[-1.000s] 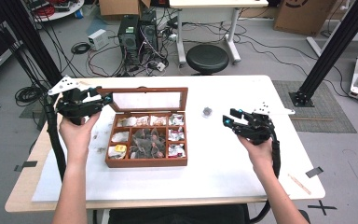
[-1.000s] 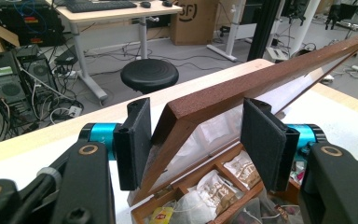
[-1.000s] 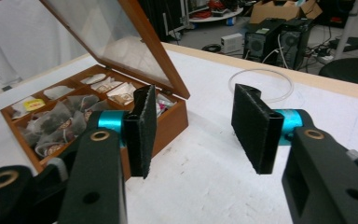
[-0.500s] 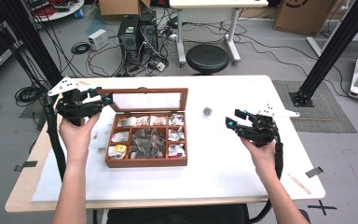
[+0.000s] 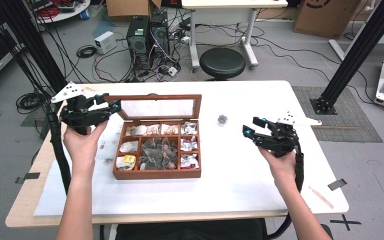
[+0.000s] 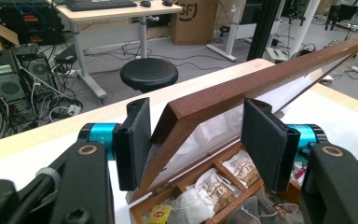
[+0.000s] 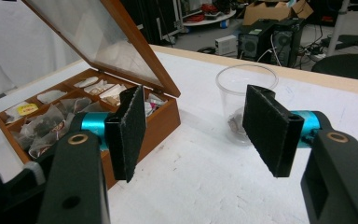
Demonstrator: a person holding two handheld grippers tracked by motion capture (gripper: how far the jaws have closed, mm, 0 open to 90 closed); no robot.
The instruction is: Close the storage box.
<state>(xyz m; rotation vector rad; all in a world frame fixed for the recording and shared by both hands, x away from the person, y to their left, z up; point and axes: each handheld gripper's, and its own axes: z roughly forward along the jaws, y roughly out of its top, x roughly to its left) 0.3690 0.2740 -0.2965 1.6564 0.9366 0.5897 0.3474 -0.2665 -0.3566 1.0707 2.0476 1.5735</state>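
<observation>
A wooden tea box (image 5: 155, 173) stands mid-table with its glass lid (image 5: 157, 107) raised; tea bags (image 5: 155, 152) fill the compartments. My left gripper (image 5: 109, 103) is at the lid's left corner. In the left gripper view the lid frame (image 6: 242, 88) runs between the open jaws of the left gripper (image 6: 198, 116), close to the left pad (image 6: 133, 140). Right of the box stands a clear plastic cup (image 5: 222, 119) with something dark at its bottom. My right gripper (image 5: 251, 127) hovers open beside it. In the right gripper view the cup (image 7: 247, 93) lies beyond that gripper (image 7: 193, 121).
A white sheet (image 5: 240, 185) covers most of the table. A thin stick (image 5: 322, 196) lies near the front right corner. Beyond the far edge are a black stool (image 5: 222, 62), computer towers (image 5: 147, 35) and floor cables.
The right gripper has drifted slightly to the right, still open. The left gripper stays at the lid's corner.
</observation>
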